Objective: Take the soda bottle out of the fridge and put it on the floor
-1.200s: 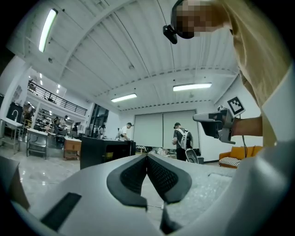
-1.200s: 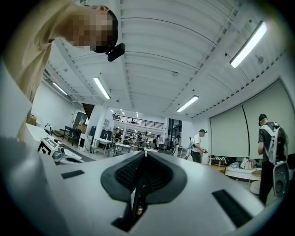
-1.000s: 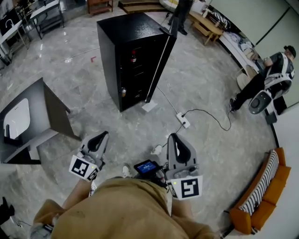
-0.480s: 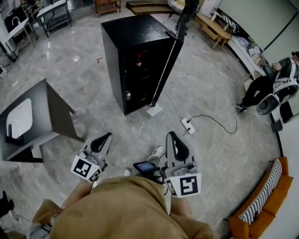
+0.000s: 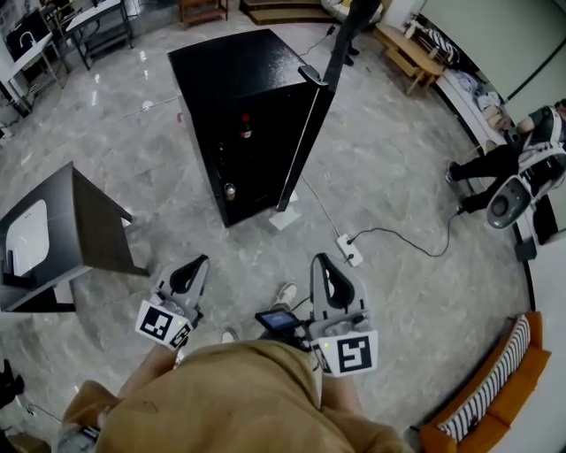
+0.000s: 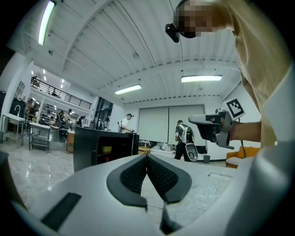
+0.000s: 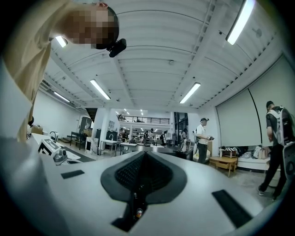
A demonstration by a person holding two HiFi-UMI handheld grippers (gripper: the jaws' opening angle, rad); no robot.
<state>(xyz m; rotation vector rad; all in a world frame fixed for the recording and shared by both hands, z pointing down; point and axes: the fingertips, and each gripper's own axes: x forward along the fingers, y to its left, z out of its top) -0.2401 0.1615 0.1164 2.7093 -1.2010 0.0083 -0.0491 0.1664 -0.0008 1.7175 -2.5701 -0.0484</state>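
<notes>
Glossy grey marble floor (image 5: 398, 168) with a dark table (image 5: 88, 223) left, an orange sofa (image 5: 515, 379) right, strip lights (image 7: 191, 92) overhead.

Big open lab or workshop hall, high ribbed ceiling with strip lights (image 7: 241, 20), railed mezzanine (image 6: 60, 94), polished grey stone floor (image 5: 398, 177), black fridge (image 5: 230, 80) standing alone mid-floor, power strip (image 5: 349, 249) near it, workbenches (image 5: 97, 22) at the far side, orange sofa (image 5: 531, 349) at the edge, person wearing a backpack rig (image 6: 185, 138).
</notes>
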